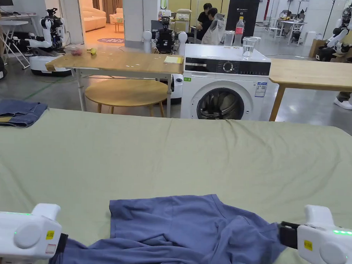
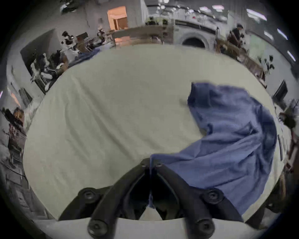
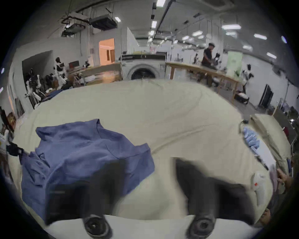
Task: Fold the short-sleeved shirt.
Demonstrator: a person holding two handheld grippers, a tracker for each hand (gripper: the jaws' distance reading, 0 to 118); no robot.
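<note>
The left tool is sitting with its jaws together, and a thin blue edge of the short-sleeved shirt is running up through the seam between them, so it is clamping the cloth. The right tool is standing with its jaws apart and nothing between them; its picture is blurring, so the exact gap is hard to read.

What could go wrong from here, as a judgement: the left tool is biting only a narrow edge, so a sharp pull could be dragging that edge out of the jaws and dropping the shirt back in a heap. With just one side held, lifting would be letting the free side sag and twist, deepening the creases already bunching across the cloth. The right tool, closing without care, might also be catching the pale green sheet of the counter along with the shirt, or taking two layers where one is wanted.

Seen from the left tool, the shirt is spreading away to its right and ahead, crumpled and lying on the sheet. Seen from the right tool, the shirt is lying to its left, with the near corner passing under the left jaw, while bare sheet is lying ahead between the jaws and to the right.
</note>
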